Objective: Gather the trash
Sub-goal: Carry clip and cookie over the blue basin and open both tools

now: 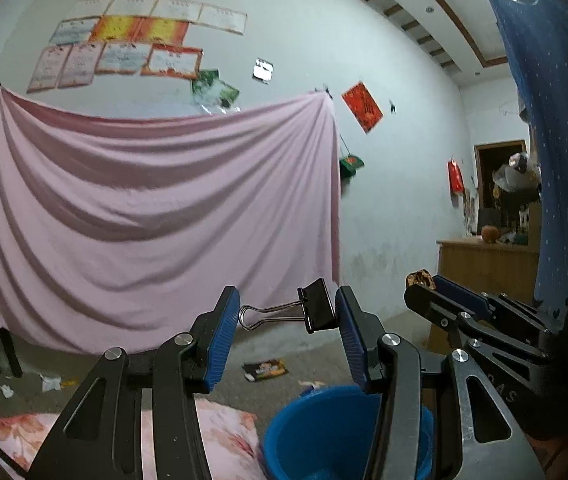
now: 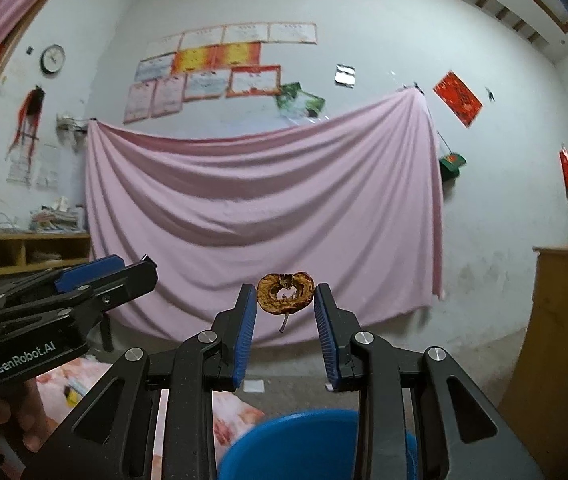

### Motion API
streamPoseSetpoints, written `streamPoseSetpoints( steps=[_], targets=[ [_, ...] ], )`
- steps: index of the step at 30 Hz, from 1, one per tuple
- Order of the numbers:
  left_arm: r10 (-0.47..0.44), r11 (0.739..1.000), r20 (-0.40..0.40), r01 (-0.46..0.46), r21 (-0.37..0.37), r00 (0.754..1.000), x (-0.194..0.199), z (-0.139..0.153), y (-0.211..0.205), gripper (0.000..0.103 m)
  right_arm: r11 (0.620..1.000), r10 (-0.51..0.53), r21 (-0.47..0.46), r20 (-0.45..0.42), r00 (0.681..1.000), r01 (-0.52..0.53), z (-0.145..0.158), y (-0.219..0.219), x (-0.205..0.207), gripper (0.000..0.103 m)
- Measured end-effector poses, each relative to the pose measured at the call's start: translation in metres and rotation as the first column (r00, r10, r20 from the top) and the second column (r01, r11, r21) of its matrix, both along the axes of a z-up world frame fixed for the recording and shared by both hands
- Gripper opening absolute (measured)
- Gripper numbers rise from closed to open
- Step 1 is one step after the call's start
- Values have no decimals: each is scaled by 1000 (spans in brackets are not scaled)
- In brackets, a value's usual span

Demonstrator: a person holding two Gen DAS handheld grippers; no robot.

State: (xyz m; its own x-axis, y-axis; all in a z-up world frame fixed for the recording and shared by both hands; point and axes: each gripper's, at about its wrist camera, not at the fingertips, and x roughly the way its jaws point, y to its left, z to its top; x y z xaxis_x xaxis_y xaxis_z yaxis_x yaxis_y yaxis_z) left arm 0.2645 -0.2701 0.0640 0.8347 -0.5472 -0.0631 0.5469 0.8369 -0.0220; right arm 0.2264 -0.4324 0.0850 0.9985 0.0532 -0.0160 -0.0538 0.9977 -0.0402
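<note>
Blue round plastic bucket (image 1: 347, 436), lowest in view, under both grippers. Left gripper (image 1: 287, 314) pinches a black metal binder clip (image 1: 317, 310); right gripper (image 2: 285, 298) pinches a brown dried fruit ring (image 2: 285, 294). Beyond, draped pink cloth sheet (image 2: 264, 216) on the wall.

Pink sheet (image 2: 264, 208) hangs draped across wall before me; certificates (image 2: 220, 68) pinned in rows above it; round clock (image 2: 52, 59) high at left; red paper (image 2: 457, 98) tilted at right; wooden cabinet (image 1: 483, 264) by far doorway; blue dotted cloth (image 1: 551, 120) hangs at my right; floral bedding (image 1: 224, 440) below.
</note>
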Motion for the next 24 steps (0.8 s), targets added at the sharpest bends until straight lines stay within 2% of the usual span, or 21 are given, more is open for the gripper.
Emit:
streamPoseSetpoints(
  steps=[4,11,14,20,24],
  targets=[
    [-30,1000,-77,30,6,997,12,-17,-13,43,999,-26,16,-61,998,27,-14,-16,9,28],
    [-66,996,-226,76,36,972,34,-44,-38,43,997,-64,34,-159,985,70,-43,-34,20,28],
    [-61,996,-291,78,49,955,46,-51,-46,43,995,-73,49,-213,974,85,-53,-42,26,28],
    [-69,993,-434,102,53,898,70,-63,-57,43,989,-87,87,-294,952,117,-62,-56,33,28],
    [-69,990,-496,119,71,865,79,-68,-62,43,987,-66,113,-352,934,112,-65,-63,39,28]
  ],
)
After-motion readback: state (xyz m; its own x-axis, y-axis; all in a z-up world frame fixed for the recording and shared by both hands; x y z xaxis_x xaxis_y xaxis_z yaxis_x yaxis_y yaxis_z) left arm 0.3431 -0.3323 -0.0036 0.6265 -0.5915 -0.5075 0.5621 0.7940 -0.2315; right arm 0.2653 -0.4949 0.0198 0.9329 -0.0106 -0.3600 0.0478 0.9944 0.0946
